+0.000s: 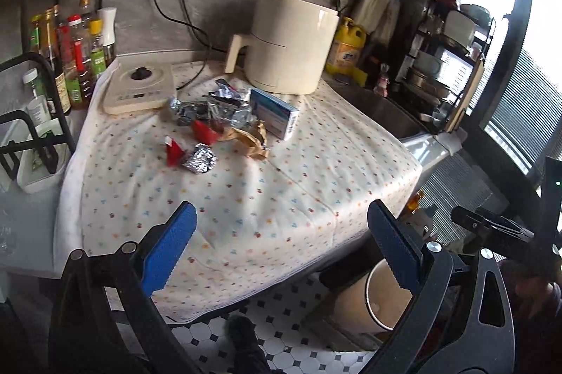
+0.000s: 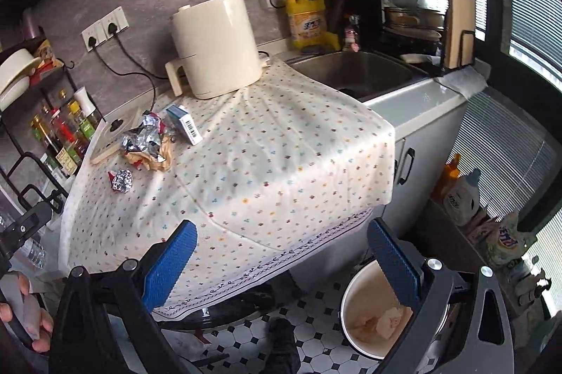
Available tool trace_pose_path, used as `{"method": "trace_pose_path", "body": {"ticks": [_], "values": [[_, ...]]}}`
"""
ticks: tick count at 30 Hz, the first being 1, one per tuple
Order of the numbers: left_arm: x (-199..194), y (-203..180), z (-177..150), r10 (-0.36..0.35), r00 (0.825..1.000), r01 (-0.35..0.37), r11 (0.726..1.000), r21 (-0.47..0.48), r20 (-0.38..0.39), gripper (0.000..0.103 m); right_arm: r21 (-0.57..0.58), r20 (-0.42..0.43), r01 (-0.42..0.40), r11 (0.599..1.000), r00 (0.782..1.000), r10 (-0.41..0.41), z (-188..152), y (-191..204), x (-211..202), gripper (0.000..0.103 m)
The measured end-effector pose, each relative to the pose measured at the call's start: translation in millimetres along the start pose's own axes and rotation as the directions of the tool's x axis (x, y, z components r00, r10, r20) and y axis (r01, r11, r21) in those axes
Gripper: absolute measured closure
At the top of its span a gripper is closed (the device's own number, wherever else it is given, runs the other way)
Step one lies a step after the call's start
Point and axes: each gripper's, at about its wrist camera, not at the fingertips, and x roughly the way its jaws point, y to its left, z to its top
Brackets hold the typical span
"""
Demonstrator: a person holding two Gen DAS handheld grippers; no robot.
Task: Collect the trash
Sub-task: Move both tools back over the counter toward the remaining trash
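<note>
Left gripper (image 1: 281,244) spread wide, trash pile (image 1: 224,124) well beyond fingertips

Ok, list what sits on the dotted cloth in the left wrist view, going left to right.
Cream flat induction cooker with black knob → small red wrapper scrap → crumpled silver foil ball → crumpled brown paper bag → blue and white cardboard box → tall cream air fryer.

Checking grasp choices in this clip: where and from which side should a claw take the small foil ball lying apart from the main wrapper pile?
Probably across the middle of the foil ball, coming down from above. It is a compact crumpled lump sitting low on the cloth, open cloth on its near side; a red scrap lies close on one side, so place the fingers on the other axis. Both claws are open and empty.
</note>
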Motion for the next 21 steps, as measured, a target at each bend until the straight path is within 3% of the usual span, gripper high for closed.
{"method": "trace_pose_path", "body": {"ticks": [4, 16, 21], "values": [[0, 23, 3, 0.006, 1.000, -0.007, 0.998, -0.056, -0.003, 0.006, -0.032, -0.008, -0.055, 0.998, 0.998, 0.055, 10, 22, 13, 0.008], [22, 69, 8, 0.157, 0.987, -0.158, 0.981, -0.113, -0.024, 0.006, -0.115, -0.054, -0.147, 0.982, 0.989, 0.141, 44, 78, 69, 0.008], [45, 89, 16, 0.153, 0.987, -0.159, 0.974, -0.163, -0.048, 0.006, -0.093, -0.106, -0.232, 0.968, 0.969, 0.222, 64, 95, 95, 0.008]]}}
